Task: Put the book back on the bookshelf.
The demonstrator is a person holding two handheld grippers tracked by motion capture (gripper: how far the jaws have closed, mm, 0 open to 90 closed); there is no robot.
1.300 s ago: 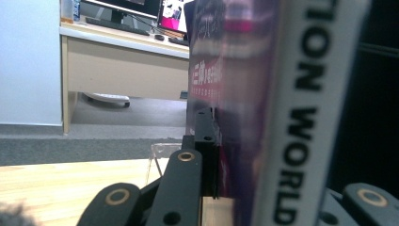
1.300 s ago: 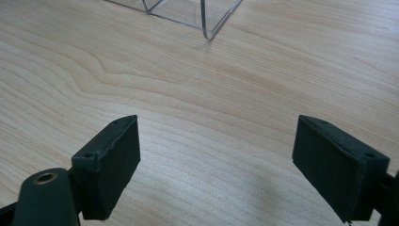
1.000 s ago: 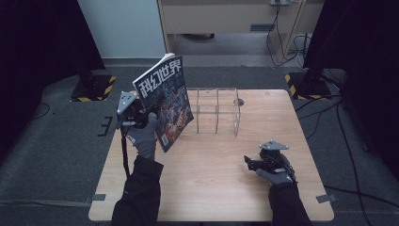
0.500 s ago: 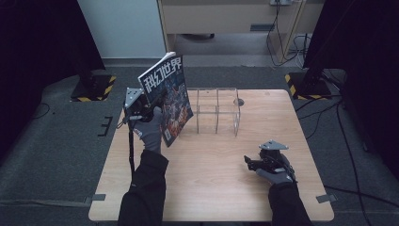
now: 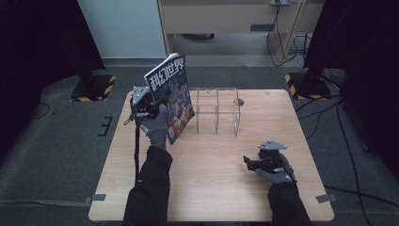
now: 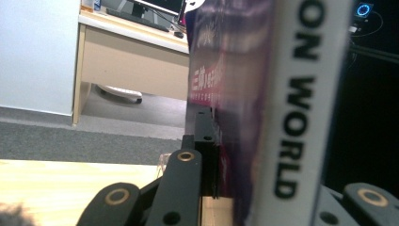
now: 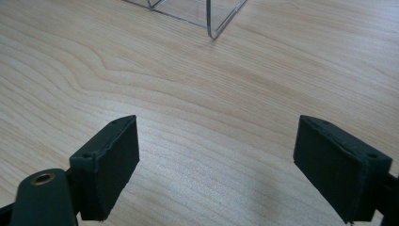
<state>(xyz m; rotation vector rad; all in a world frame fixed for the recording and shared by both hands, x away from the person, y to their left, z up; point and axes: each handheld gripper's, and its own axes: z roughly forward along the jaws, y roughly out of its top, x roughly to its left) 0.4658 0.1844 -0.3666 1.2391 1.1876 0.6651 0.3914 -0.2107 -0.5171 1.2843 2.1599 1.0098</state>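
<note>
Left gripper [image 5: 155, 106] clamps a magazine [image 5: 171, 96], held upright and tilted above the table's [image 5: 211, 188] left side, just left of the clear rack [image 5: 217, 110]. Right gripper [image 5: 251, 162] rests jaws wide apart (nothing between) near the right edge.

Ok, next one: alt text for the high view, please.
The left gripper holds a magazine upright above a wooden table, beside a clear acrylic rack. The right gripper rests open near the table's right side.

Magazine [image 5: 170, 96]: stood upright at table's [image 5: 211, 188] left, just left of rack [image 5: 218, 111]
Rack: sat on table, rear centre
Right gripper [image 5: 248, 162]: rested front right, well apart from rack
</note>
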